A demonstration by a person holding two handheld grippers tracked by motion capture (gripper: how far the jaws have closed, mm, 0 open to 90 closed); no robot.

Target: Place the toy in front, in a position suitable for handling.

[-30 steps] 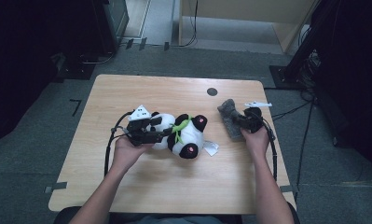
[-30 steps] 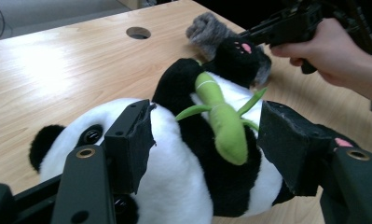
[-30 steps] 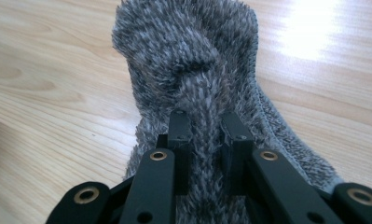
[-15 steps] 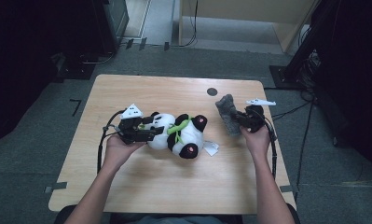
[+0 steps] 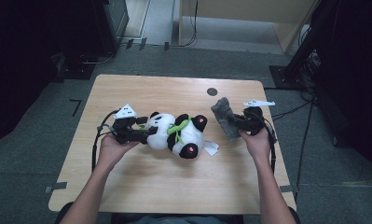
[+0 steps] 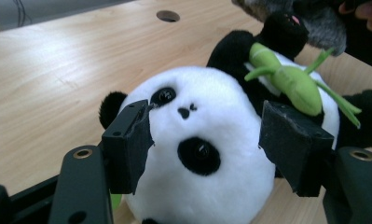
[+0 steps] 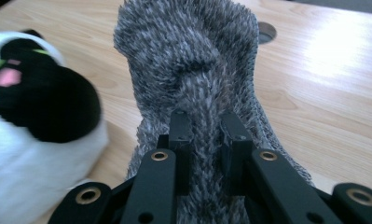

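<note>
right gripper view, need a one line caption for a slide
Right hand-held gripper shut on a grey fuzzy cloth, panda plush beside it on the wooden table.

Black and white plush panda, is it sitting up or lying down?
Lying down: the black and white plush panda rests on its back on the wooden table, face up.

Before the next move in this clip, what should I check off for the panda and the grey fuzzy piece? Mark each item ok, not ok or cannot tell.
1. Right claw pinching the grey fuzzy cloth: ok, jaws shut on a fold of it.
2. Left claw around the panda's head: ok, a jaw on each side.
3. Left pads pressing firmly into the plush: cannot tell.
4. Panda resting on the table: ok, lying on its back.
5. Cloth apart from the panda's foot: ok, a gap shows in the high view.
6. Cloth lifted off the table: cannot tell.
</note>
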